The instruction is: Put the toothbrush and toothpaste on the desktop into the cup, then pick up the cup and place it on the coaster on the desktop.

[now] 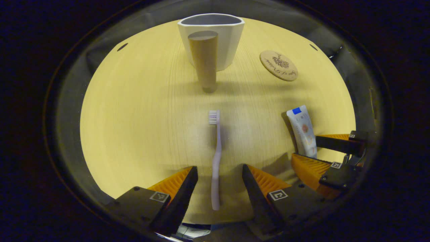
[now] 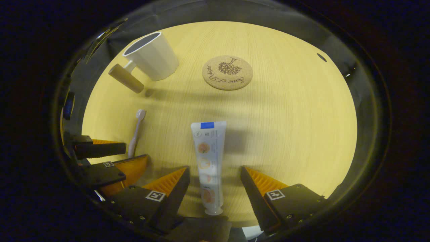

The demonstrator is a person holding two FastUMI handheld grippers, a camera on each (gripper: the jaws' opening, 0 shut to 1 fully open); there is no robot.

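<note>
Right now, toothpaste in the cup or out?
Out. The toothpaste tube lies flat on the desktop, between the open right gripper fingers, apart from the cup.

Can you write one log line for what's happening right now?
left gripper: open, straddling toothbrush | right gripper: open, straddling toothpaste | cup: upright on table, empty | coaster: bare

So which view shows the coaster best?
The right gripper view: the coaster lies near the centre, whole and seen almost face-on, apart from the cup. In the left gripper view the coaster is smaller, off to the right and seen at a slant.
</note>
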